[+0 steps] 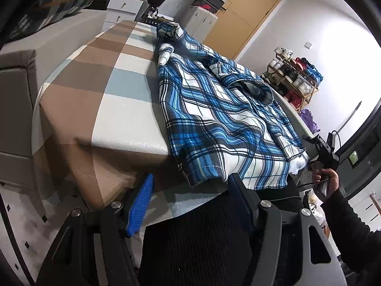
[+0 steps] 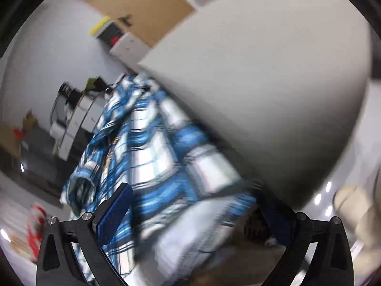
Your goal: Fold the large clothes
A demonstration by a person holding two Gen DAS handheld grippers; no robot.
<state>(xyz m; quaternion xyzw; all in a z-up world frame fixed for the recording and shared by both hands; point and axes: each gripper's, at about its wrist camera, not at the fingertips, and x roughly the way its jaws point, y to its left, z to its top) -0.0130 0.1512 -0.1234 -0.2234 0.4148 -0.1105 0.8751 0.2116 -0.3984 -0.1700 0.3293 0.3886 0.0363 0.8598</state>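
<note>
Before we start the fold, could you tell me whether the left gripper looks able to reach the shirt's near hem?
Probably yes: the left gripper is open, and the plaid shirt hem hangs over the table edge just ahead, nothing between.

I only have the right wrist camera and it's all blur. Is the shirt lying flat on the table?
Observer: Mostly. The shirt is spread on the table, with its hem hanging over the near edge.
Operator: Where's my left gripper?
Observer: The left gripper is open just below that hem, holding nothing.
Operator: And the right one, seen from there?
Observer: The right gripper sits beside the shirt's right hem corner, past the table's edge.
</note>
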